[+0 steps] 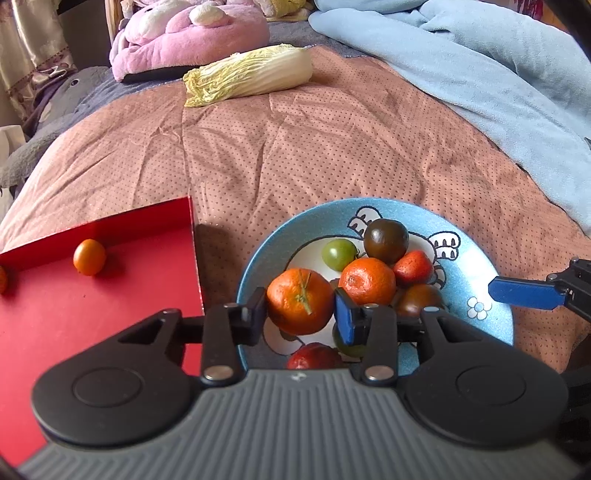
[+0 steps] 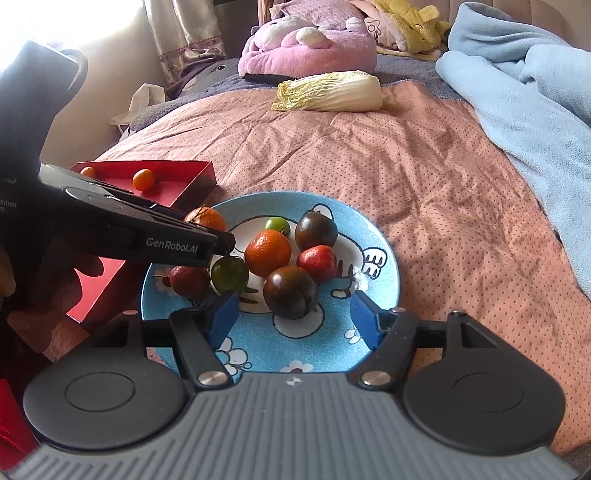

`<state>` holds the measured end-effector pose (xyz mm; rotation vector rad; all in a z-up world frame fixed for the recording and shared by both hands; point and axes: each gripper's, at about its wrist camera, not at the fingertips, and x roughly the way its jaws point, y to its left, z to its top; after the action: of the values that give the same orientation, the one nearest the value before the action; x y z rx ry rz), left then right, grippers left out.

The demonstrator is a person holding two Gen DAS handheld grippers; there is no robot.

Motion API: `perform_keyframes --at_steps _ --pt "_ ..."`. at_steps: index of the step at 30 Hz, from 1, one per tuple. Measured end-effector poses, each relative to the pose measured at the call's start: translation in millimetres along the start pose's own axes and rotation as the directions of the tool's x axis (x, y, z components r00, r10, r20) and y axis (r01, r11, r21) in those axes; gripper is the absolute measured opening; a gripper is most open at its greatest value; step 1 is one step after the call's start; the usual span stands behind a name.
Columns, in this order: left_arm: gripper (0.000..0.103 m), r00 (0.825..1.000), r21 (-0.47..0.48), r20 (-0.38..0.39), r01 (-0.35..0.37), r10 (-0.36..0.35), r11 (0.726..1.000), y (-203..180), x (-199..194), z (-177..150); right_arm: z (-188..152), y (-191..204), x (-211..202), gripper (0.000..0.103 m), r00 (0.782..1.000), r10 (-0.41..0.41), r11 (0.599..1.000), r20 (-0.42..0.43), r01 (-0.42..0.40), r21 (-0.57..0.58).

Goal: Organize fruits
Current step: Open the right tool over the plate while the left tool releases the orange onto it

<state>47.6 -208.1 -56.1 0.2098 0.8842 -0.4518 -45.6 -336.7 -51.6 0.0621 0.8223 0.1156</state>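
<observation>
A blue cartoon bowl [image 1: 406,210] [image 2: 369,229] on the bed holds two tangerines, dark, green and red tomatoes. My left gripper [image 1: 300,315] is open, its jaws close on either side of the nearer tangerine [image 1: 300,301], which lies in the bowl. From the right wrist view its tip [image 2: 221,247] hangs over the bowl's left part. My right gripper [image 2: 294,319] stands open low over the bowl's near side, with a dark tomato [image 2: 290,291] just ahead between the pads. A red tray [image 1: 92,314] [image 2: 192,181] left of the bowl holds a small orange fruit [image 1: 89,257] [image 2: 143,179].
A napa cabbage [image 1: 251,74] [image 2: 332,92] lies farther back on the dotted pink cover. A light blue blanket [image 1: 480,74] is piled at the right. A pink plush [image 1: 192,33] sits at the far end. A second small orange fruit [image 2: 88,171] rests in the tray's far corner.
</observation>
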Motion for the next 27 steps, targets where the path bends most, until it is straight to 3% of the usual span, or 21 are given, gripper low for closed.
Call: perform_keyframes --at_steps 2,4,16,27 --pt "0.064 0.999 0.002 0.032 -0.007 0.007 1.000 0 -8 -1 2 3 -3 0.072 1.000 0.000 1.000 0.006 0.000 -0.006" --pt "0.067 0.998 0.003 0.057 0.004 -0.004 1.000 1 -14 0 4 8 -4 0.072 1.000 0.007 1.000 0.010 -0.007 -0.009" --pt "0.067 0.993 0.000 0.107 0.044 -0.044 0.999 21 -45 -3 17 44 -12 0.074 0.999 0.028 0.998 0.026 -0.026 -0.056" --pt "0.067 0.990 -0.082 0.126 -0.052 0.062 0.995 96 -69 -12 49 110 0 0.074 0.992 0.122 0.984 0.038 -0.115 -0.137"
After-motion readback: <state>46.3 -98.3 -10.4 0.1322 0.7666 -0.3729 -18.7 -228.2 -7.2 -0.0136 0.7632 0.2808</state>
